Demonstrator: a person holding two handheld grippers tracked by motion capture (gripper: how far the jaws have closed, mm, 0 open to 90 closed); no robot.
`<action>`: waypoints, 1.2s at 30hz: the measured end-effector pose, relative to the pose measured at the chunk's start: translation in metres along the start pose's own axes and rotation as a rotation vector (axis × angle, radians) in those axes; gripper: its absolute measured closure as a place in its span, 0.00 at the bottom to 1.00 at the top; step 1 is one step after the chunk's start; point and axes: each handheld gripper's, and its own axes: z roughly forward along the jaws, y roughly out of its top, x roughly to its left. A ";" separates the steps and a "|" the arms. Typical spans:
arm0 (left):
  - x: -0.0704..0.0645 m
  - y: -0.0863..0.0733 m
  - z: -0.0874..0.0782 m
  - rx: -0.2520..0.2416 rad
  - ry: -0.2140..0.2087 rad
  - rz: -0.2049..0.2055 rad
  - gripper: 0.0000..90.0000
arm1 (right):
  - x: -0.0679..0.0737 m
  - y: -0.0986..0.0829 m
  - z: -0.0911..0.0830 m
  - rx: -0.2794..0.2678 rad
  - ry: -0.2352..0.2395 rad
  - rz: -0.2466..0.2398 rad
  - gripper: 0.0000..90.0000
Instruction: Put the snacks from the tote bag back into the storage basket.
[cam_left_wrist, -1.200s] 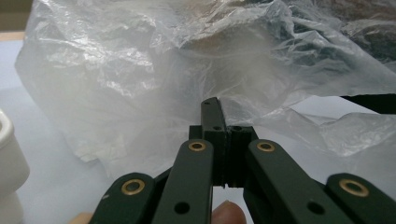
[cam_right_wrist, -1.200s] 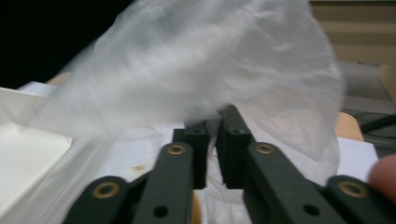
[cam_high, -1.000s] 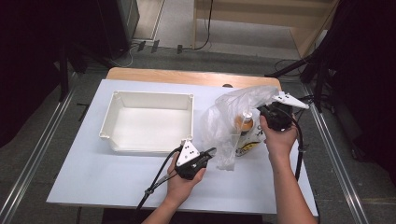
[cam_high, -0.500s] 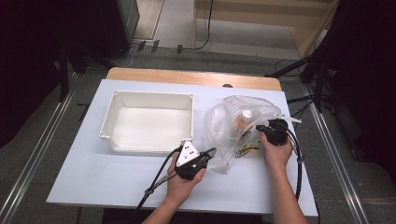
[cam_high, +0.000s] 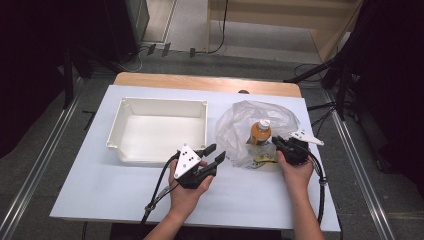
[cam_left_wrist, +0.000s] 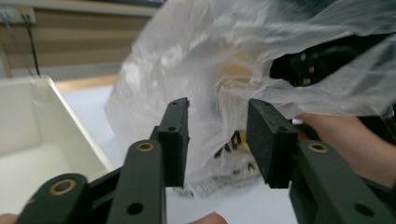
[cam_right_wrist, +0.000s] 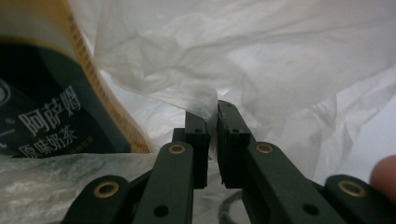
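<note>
A clear plastic bag (cam_high: 235, 127) lies on the white table, right of centre. Inside it stands an orange bottle (cam_high: 260, 133) with a white cap. My right gripper (cam_high: 276, 143) is at the bag's right edge, shut on a fold of the film (cam_right_wrist: 205, 100). The bottle's yellow and black label (cam_right_wrist: 42, 112) is close on its left. My left gripper (cam_high: 218, 152) is open at the bag's lower left corner. In the left gripper view the bag (cam_left_wrist: 205, 70) hangs just past the open jaws, with a printed label (cam_left_wrist: 233, 140) showing through.
An empty white tray (cam_high: 116, 131) stands left of the bag, close to my left gripper. The table top (cam_high: 90, 195) has a wooden strip (cam_high: 200, 82) along its far edge. Cables trail from both grippers toward the near edge.
My right gripper has come down from a raised position to the table with the bag's edge in it, and the bag has settled lower and flatter. The left gripper has stayed put.
</note>
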 end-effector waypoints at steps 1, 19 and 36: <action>0.000 0.000 0.000 0.000 0.000 0.000 0.58 | -0.001 0.000 -0.001 -0.008 0.003 0.012 0.95; -0.024 0.014 0.059 0.173 0.022 0.050 0.37 | 0.002 -0.001 -0.008 -0.056 0.022 0.008 0.93; -0.006 -0.022 0.102 0.336 0.080 0.018 1.00 | 0.026 0.027 -0.071 -0.248 0.095 -0.097 0.61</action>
